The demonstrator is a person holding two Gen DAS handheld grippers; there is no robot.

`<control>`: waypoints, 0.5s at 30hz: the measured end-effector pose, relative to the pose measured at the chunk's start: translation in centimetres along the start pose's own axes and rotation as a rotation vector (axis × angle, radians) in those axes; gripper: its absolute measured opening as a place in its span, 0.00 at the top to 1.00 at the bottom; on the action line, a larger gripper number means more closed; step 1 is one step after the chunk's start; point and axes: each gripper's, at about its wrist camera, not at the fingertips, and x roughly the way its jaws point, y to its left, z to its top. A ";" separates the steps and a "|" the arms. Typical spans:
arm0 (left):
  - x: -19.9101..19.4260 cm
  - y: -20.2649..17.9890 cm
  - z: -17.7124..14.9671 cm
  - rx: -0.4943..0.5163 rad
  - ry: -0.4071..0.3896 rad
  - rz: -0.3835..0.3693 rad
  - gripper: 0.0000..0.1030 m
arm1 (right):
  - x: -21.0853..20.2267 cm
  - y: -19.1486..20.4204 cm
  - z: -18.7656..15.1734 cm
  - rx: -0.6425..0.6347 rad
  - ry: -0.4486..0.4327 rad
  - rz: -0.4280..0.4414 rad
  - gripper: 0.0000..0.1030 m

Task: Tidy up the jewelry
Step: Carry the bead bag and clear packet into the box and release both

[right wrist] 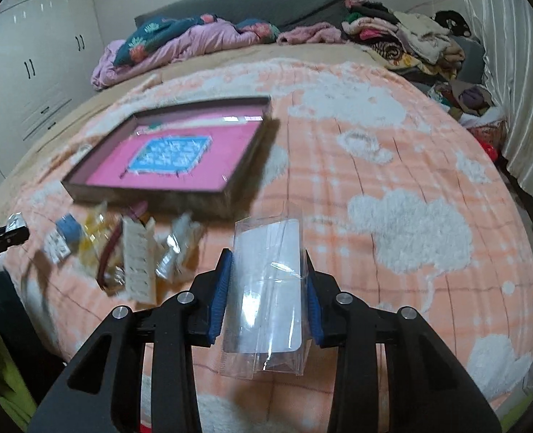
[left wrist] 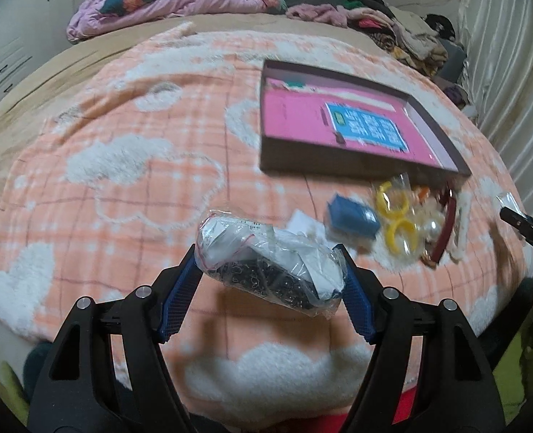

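Your left gripper (left wrist: 268, 274) is clamped on a clear bag (left wrist: 266, 263) with a red zip strip, packed with small dark metal bits and white paper; the blue pads press its two ends and it hangs clear of the blanket (left wrist: 122, 166). Only the left view shows this bag properly; from the right wrist you see just the left gripper's tip (right wrist: 10, 234) and a scrap of crinkled plastic at the frame's left edge. Your right gripper (right wrist: 268, 288) grips a flat clear sleeve (right wrist: 266, 288) by its long sides, upright between the pads and see-through. The left view catches only the right gripper's dark tip (left wrist: 515, 218) at the far right edge, and whether it holds anything cannot be told from there. The jewelry pile (left wrist: 407, 223) lies on the blanket just in front of the open box (left wrist: 360, 162): a blue case (left wrist: 353, 218), yellow rings (left wrist: 398, 216) in plastic, pearls, a maroon strip. The right view adds a white slotted card (right wrist: 140, 256) in that pile. The box holds a pink sheet with a blue label (right wrist: 172, 155). Both views are smeared around the pile.
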 end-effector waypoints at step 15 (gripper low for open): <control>0.6 -0.4 6.3 -0.017 -0.086 -0.029 0.38 | -0.3 5.1 6.3 -0.046 -0.125 0.122 0.66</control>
